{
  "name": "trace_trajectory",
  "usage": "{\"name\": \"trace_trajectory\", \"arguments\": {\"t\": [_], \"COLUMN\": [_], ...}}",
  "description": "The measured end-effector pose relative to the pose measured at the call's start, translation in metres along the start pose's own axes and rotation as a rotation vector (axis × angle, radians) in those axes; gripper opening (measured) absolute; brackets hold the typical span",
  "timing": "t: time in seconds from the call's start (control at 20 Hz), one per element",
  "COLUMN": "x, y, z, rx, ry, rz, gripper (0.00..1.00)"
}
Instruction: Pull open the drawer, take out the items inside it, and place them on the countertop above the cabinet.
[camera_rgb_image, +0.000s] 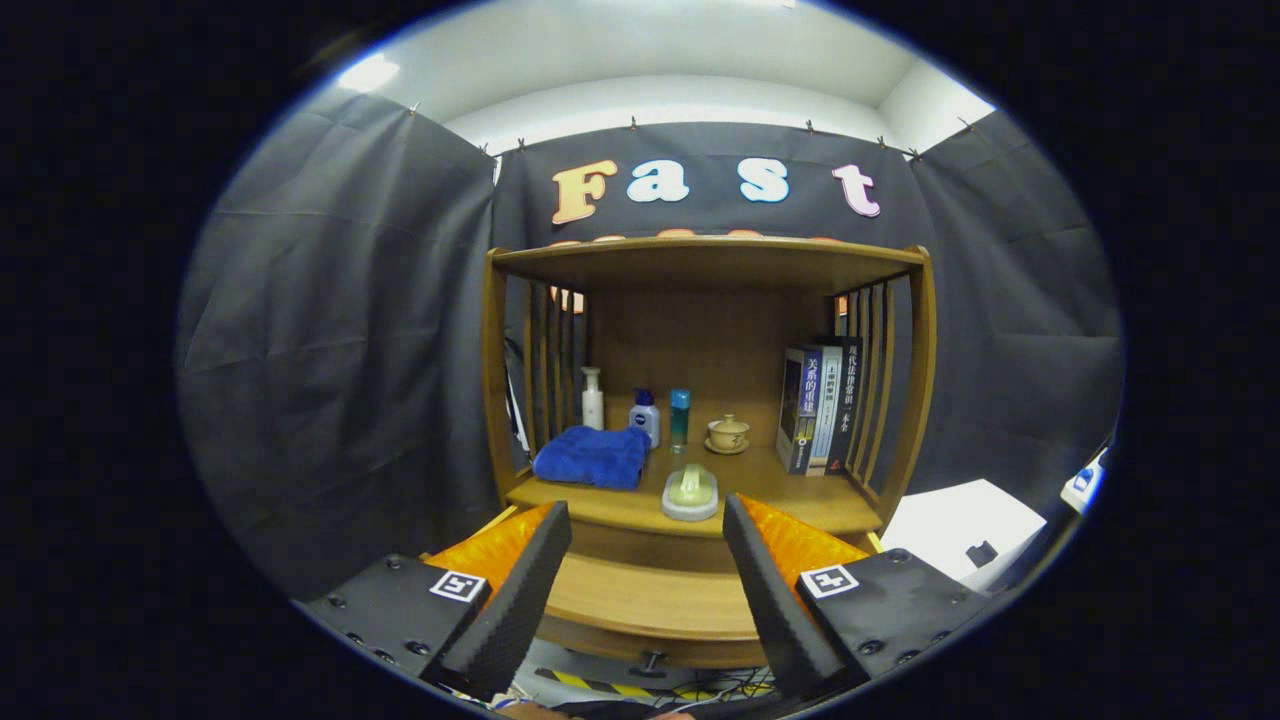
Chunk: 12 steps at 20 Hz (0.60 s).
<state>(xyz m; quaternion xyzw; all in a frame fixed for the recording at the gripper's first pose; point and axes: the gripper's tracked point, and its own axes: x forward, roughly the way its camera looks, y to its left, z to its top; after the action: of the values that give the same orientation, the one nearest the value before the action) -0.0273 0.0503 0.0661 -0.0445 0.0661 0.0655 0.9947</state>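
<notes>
The fingers stand open and hold nothing. The drawer is pulled open below them. A soap dish and towel lie on the desk. Next, I think: check the drawer for more items.

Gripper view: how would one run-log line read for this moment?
gripper: open, holding nothing | drawer: pulled out, between the fingers | soap dish: on countertop edge, beyond fingers | blue towel: left of dish
</notes>
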Motion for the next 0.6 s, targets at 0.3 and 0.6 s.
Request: {"name": "trace_trajectory", "arguments": {"t": [0.3,0.6], "x": [-0.006,0.008], "y": [0.018,0.001], "z": [-0.06,-0.118], "rx": [0.077,0.105], "ry": [0.004,0.013], "rz": [-0.007,-0.104], "gripper": [0.98,1.0]}}
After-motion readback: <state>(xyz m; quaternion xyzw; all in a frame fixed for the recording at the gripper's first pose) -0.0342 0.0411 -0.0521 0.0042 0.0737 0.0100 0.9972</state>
